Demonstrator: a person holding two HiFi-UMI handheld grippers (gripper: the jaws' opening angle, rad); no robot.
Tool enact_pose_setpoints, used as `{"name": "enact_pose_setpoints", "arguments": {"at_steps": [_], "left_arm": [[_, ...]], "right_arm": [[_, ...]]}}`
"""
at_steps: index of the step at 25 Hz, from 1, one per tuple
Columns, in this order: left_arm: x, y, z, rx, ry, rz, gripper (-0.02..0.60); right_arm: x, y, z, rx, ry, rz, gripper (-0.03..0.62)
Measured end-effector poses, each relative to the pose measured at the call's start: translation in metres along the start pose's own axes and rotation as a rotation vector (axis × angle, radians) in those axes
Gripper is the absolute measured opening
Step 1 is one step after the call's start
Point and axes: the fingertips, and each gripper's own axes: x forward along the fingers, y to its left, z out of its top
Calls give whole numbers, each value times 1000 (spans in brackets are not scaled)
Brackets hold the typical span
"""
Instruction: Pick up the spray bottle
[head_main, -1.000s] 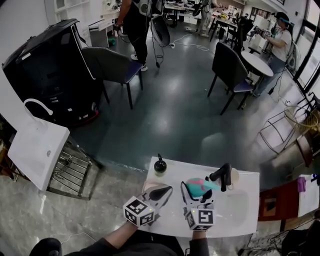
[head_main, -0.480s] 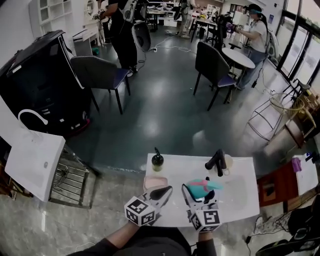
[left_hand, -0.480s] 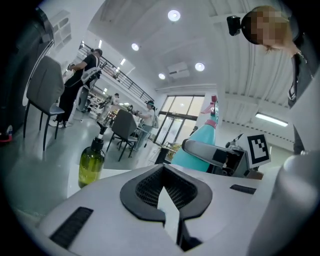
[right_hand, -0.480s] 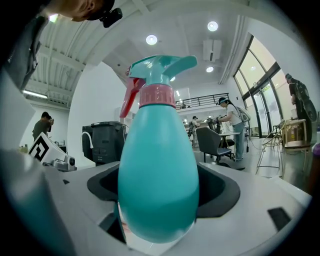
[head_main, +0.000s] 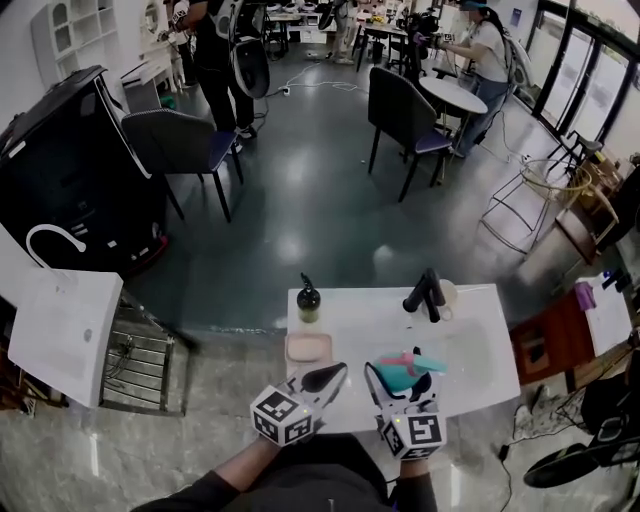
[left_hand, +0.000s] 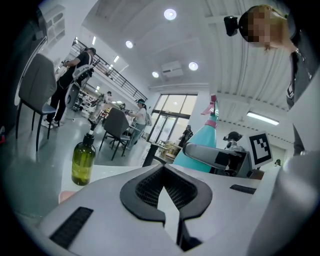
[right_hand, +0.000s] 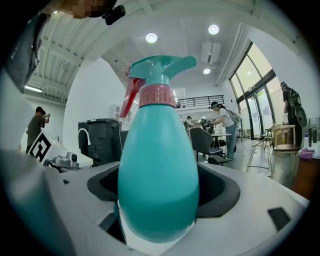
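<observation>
Spray bottle (right_hand: 159, 165): teal, clamped between right gripper (head_main: 401, 374) fingers, lower centre, apparently clear of bench (head_main: 470, 340). Left gripper (left_hand: 167, 200) fingers closed, empty. Pick-up looks essentially done.

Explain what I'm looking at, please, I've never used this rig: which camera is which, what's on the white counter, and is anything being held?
There is no robot arm here: a person holds a two-jaw gripper in each hand. The wide picture comes from a camera on the person's head, looking steeply down. The other two cameras ride on the grippers and look along their jaws. On the white counter stand an olive-green pump bottle and a black tap, with a pink rectangular block nearer the person. The right gripper is shut on the teal plastic spray bottle, which has a red trigger. The left gripper is shut and holds nothing.
</observation>
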Motion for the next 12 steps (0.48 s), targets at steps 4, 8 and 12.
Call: {"name": "enact_pose_setpoints", "arguments": {"at_steps": [4, 8, 12], "left_arm": [[-8, -6, -3, 4, 5, -9, 3], [-16, -11, -6, 11, 8, -17, 3], [-25, -12, -9, 20, 15, -22, 3]], "right_arm": [[-10, 5, -3, -2, 4, -18, 391], [-19, 12, -6, 1, 5, -32, 390], [-23, 22, -11, 3, 9, -37, 391]]}}
